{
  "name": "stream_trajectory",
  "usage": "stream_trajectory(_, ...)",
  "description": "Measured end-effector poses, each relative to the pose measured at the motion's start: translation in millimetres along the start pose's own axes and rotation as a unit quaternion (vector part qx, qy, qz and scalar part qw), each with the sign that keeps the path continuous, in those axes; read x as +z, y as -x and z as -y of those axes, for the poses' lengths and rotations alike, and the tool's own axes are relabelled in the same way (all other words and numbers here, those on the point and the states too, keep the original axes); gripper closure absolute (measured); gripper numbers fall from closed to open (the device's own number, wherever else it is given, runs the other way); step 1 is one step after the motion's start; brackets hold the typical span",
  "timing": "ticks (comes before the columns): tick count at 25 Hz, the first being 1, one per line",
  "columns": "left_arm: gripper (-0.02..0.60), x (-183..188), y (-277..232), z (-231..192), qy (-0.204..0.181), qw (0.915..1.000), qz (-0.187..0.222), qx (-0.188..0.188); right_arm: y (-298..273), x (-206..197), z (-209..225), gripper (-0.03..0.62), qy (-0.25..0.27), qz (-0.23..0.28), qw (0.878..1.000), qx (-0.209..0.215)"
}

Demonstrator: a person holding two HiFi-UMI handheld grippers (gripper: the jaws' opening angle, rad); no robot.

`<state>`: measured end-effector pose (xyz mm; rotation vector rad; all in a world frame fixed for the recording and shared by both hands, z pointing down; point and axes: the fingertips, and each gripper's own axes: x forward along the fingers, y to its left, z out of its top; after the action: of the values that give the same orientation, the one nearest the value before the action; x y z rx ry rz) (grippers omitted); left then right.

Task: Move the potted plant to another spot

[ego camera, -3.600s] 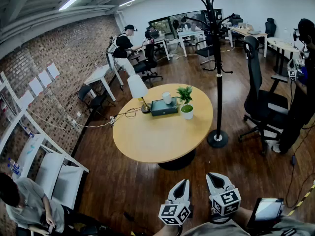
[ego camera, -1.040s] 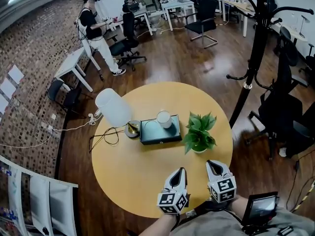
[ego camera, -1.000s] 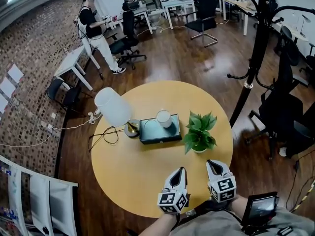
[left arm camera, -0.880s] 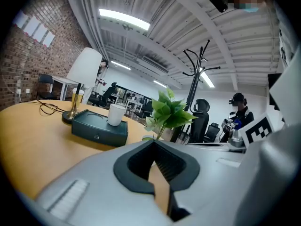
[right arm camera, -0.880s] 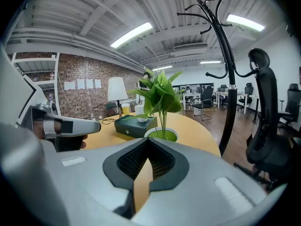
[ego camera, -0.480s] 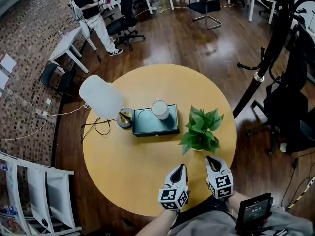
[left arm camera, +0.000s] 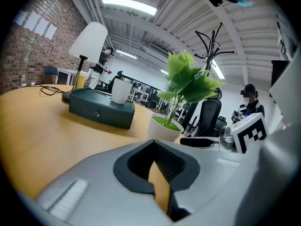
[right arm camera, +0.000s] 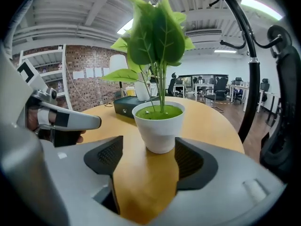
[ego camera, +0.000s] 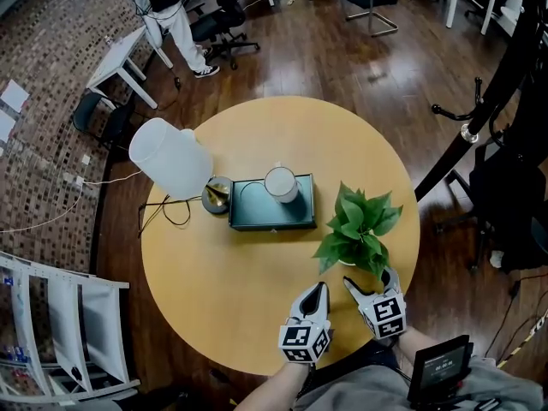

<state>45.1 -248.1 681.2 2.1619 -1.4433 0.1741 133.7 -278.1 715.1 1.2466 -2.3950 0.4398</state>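
The potted plant (ego camera: 358, 229), green leaves in a white pot (right arm camera: 159, 125), stands on the round wooden table (ego camera: 223, 298) near its right edge. My right gripper (ego camera: 370, 279) is just in front of the pot, low over the table. Its jaws are opening and stand apart in the right gripper view (right arm camera: 145, 160), with the pot just beyond the pads and nothing pressed between them. My left gripper (ego camera: 316, 288) hovers beside it to the left, its jaws shut and empty (left arm camera: 157, 161). The plant (left arm camera: 181, 86) shows ahead and to the right in the left gripper view.
A dark green box (ego camera: 270, 208) with a white cup (ego camera: 281, 182) on it lies left of the plant. A white table lamp (ego camera: 171, 157) leans beside it, its cable trailing off the table. A black coat stand (ego camera: 479, 118) and an office chair (ego camera: 514, 204) stand to the right.
Both grippers have sunk toward the table and come closer to the plant. The right gripper's jaws, shut before, now stand apart in front of the pot.
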Motion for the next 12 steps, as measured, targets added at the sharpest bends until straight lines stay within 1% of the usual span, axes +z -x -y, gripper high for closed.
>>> stream_trajectory(2,0.581,-0.8,-2.9,-3.5,0.001,1.0,0.0,0.006,-9.1,-0.1,3.8,0.185,0.01,-0.003,1.0,0.003)
stream_trajectory(5,0.581,-0.5,-7.0,-7.9,0.003,0.9999,0.001,0.013,-23.3,1.6,10.0,0.122,0.025,-0.003,1.0,0.011)
stream_trajectory(9,0.581,2.2,-7.9,-12.9,0.004,0.9997,0.003,0.023,-36.9,11.9,16.3,0.087,0.056,0.01,0.998,0.019)
stream_trajectory(12,0.581,3.1,-6.9,-16.8,0.005,0.9995,0.005,0.03,-45.4,12.8,17.8,0.064,0.063,0.013,0.997,0.033)
